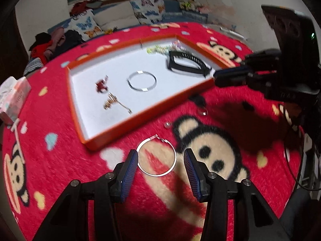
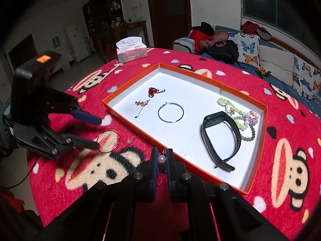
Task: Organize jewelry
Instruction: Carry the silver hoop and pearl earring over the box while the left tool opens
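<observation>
A thin silver hoop (image 1: 156,174) lies on the red monkey-print cloth, in the gap between the fingers of my left gripper (image 1: 160,160). Its blue pads stand apart; the left one is right at the hoop's rim and the right one is clear of it. The right wrist view shows the same gripper (image 2: 98,133) and hoop (image 2: 107,152) at the left. My right gripper (image 2: 161,157) is shut on a pearl earring (image 2: 162,158), just short of the near wall of the orange tray (image 2: 140,127). Inside the tray lie another hoop (image 2: 170,122), a red charm (image 2: 152,91), a gold earring (image 2: 141,103), a black band (image 2: 213,118) and bead bracelets (image 2: 240,118).
A small loose pearl (image 2: 128,141) sits on the cloth between the hoop and the tray. A tissue box (image 2: 131,52) stands at the table's far edge. A sofa with butterfly cushions (image 2: 248,50) runs behind the round table. My right gripper (image 1: 216,77) hangs over the tray's corner.
</observation>
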`<move>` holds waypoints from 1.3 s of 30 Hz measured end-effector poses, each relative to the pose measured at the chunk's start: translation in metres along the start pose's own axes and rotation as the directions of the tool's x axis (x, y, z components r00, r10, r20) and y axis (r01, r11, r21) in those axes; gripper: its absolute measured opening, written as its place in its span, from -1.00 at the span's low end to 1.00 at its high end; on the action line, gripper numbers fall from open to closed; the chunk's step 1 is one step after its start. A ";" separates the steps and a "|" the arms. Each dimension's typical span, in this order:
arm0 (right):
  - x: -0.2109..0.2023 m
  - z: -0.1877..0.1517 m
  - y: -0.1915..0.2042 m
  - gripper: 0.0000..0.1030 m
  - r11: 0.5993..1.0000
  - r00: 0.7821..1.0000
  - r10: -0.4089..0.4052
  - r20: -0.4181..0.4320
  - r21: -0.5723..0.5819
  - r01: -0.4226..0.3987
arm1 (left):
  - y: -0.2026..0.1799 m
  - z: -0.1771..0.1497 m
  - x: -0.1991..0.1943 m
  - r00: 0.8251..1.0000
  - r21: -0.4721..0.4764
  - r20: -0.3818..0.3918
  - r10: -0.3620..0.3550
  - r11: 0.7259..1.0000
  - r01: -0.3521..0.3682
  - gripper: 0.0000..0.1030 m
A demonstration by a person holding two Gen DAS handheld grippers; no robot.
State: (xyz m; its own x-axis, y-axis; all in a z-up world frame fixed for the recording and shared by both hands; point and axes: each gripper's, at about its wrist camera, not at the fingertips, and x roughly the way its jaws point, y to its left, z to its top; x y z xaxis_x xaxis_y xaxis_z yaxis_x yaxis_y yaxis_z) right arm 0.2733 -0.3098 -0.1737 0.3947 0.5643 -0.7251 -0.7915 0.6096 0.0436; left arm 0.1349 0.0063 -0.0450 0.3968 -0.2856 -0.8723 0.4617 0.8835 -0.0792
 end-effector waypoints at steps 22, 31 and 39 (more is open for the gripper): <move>0.003 -0.009 0.003 -0.81 1.000 1.000 0.016 -0.015 0.000 -0.016 | -0.010 0.003 0.025 0.997 0.085 -0.008 0.082 0.993 -0.081 0.01; -0.001 -0.005 0.003 -0.81 1.000 1.000 0.014 0.004 0.004 -0.014 | -0.005 0.005 0.003 0.997 0.039 0.046 0.062 0.997 -0.064 0.01; 0.002 0.012 -0.007 -0.81 1.000 1.000 0.002 0.027 0.024 -0.003 | 0.008 0.032 -0.031 0.987 0.002 0.144 0.072 0.997 -0.073 0.01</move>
State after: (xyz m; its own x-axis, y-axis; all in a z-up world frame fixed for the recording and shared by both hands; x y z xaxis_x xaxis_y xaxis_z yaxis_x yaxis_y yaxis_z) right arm 0.2850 -0.3061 -0.1675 0.4056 0.5802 -0.7063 -0.7812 0.6213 0.0618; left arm 0.1514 0.0105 -0.0029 0.5389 -0.2716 -0.7974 0.4331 0.9012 -0.0143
